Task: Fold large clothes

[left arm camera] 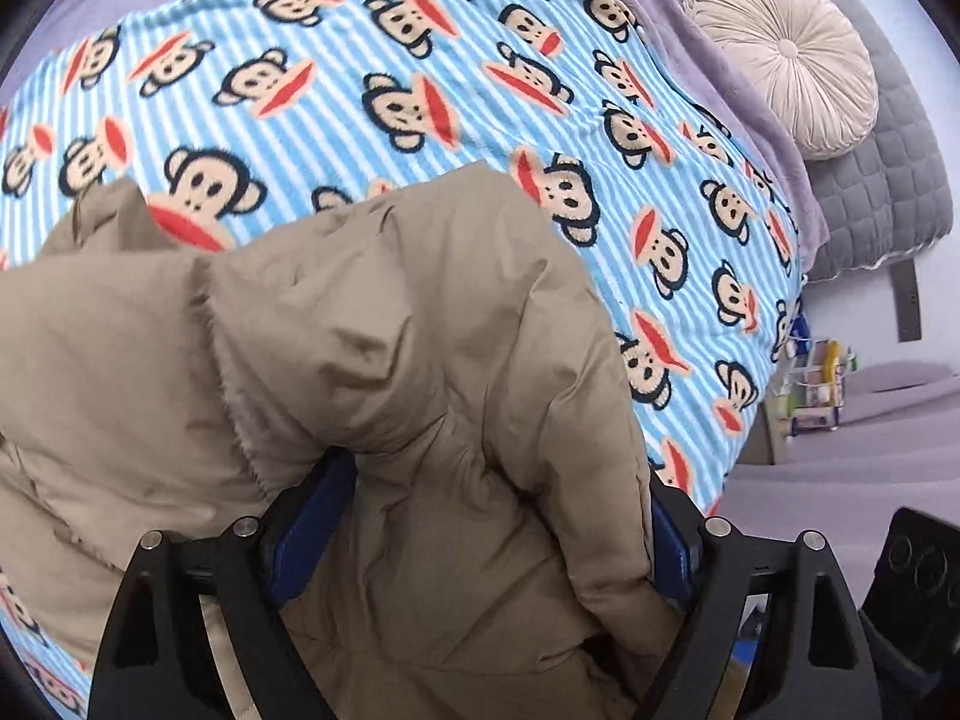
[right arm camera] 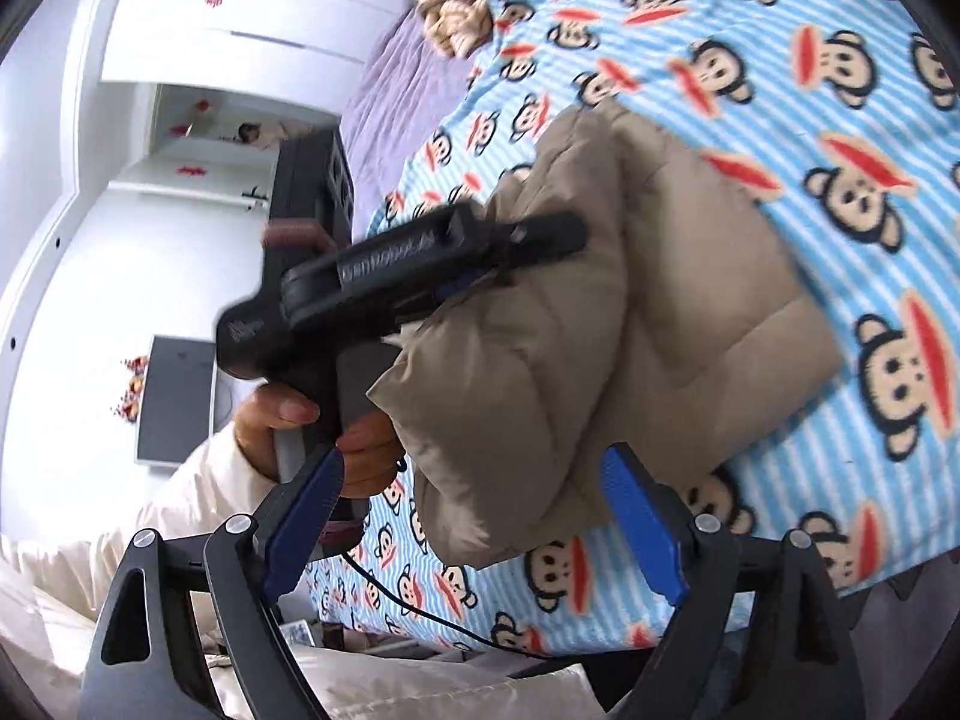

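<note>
Left wrist view first: the left gripper has a thick bunch of the tan puffy jacket stuffed between its blue pads, so it's clamped on the fabric. The jacket fills the lower half of this view and lies on a blue striped monkey blanket spread over the bed. There's a round beige cushion up at the right against a grey quilted headboard.

Right wrist view: the right gripper is spread wide, nothing between its blue pads, with the jacket's folded edge just ahead of it. The jacket sits bunched on the same blanket. You can also see the left gripper from the side here, biting into the jacket's top fold, with a hand on its grey handle and a white sleeve behind it.
</note>
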The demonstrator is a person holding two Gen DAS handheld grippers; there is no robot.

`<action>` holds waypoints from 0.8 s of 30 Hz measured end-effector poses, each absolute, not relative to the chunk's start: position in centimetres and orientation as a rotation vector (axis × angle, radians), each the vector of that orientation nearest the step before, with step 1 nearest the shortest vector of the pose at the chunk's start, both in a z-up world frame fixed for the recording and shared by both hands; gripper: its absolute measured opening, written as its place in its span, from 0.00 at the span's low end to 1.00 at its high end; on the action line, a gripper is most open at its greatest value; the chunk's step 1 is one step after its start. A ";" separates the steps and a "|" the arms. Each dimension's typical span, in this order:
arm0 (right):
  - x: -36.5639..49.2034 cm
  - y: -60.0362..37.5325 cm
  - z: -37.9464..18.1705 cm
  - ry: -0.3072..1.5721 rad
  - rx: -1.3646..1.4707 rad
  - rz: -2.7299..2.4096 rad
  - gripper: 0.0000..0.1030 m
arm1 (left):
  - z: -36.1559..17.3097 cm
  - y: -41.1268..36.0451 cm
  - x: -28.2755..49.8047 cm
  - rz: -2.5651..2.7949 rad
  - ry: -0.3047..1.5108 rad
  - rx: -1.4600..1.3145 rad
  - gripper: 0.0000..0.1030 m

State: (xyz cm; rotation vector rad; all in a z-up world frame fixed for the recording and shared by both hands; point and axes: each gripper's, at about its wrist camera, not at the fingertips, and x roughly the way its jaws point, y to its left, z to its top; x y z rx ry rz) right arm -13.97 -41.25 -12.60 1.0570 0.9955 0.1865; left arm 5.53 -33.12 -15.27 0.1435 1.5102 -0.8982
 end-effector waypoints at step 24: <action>-12.7 -45.4 -19.0 1.209 0.759 -0.224 0.22 | -15.2 -29.0 11.1 -0.491 1.116 0.295 0.85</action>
